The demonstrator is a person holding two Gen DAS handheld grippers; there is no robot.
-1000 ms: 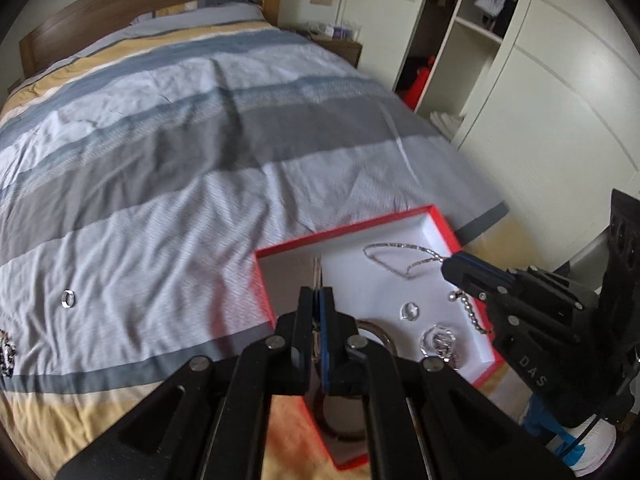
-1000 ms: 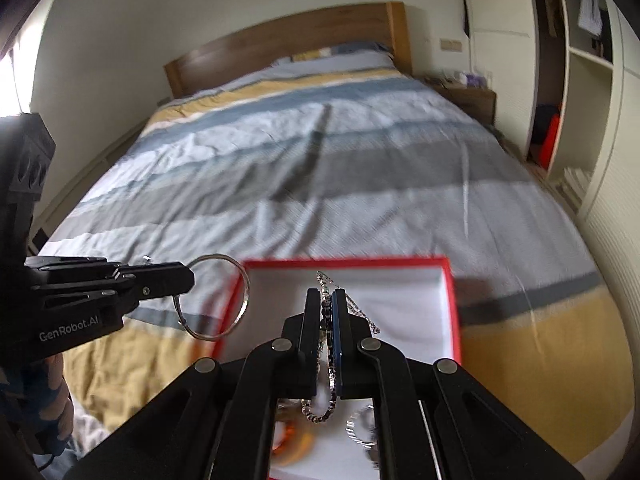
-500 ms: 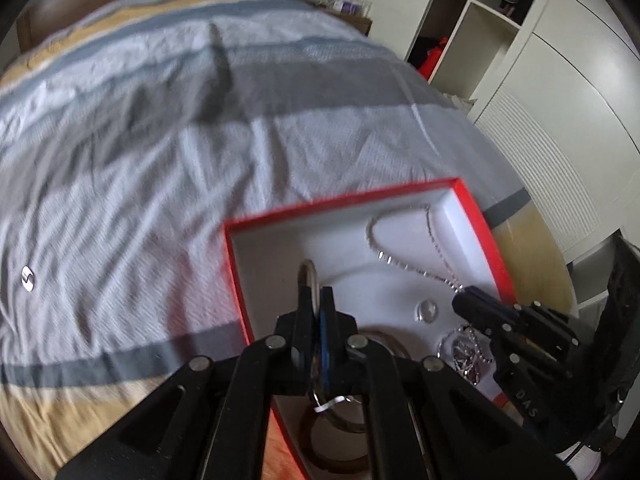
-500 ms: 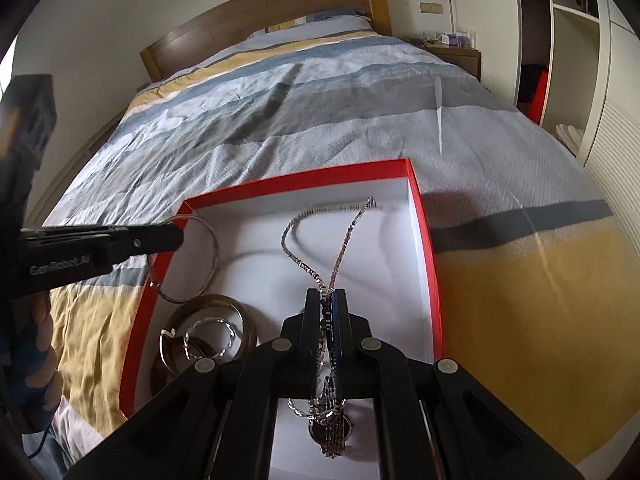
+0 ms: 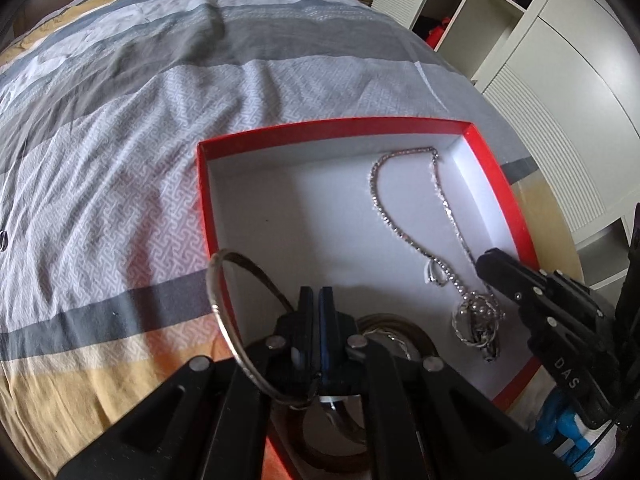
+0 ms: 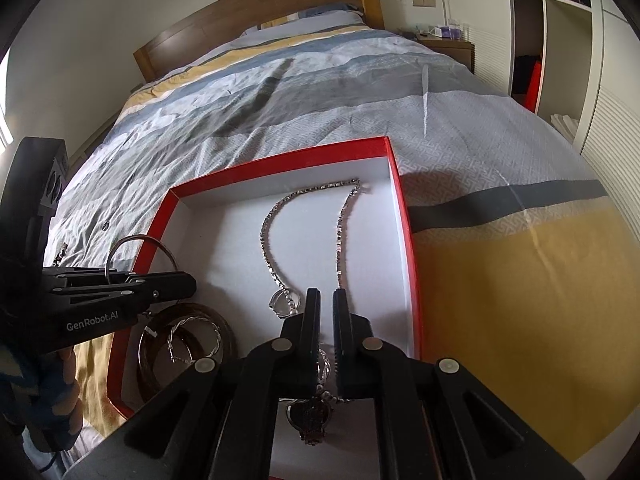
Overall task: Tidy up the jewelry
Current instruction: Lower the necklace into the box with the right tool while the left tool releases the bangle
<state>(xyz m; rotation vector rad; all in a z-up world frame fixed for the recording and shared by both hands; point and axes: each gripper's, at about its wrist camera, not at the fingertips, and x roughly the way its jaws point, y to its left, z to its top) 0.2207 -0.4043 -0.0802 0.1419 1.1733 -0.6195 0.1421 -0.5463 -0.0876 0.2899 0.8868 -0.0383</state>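
Note:
A red box [image 5: 504, 188] [image 6: 404, 216] with a white floor lies on the striped bed. A silver chain necklace [image 5: 404, 236] [image 6: 268, 248] lies in it, beside a pendant cluster [image 5: 478, 330] and a brown bangle [image 6: 188, 340]. My left gripper [image 5: 316, 300] [image 6: 188, 280] is shut on a thin silver bangle [image 5: 222, 320] [image 6: 138, 240], held over the box's near-left corner. My right gripper [image 6: 326, 300] [image 5: 486, 258] is slightly open over the box's near part; the chain's lower end lies just below its fingertips.
The striped duvet [image 6: 320, 92] spreads beyond the box, with small jewelry pieces [image 6: 62, 252] on it at the left. A wooden headboard [image 6: 256, 12] is at the far end. White wardrobes and open shelves [image 5: 560, 60] stand to the right.
Both grippers moved down and closer to the box. The right gripper laid the necklace in the box and its jaws parted. The left gripper still holds the silver bangle.

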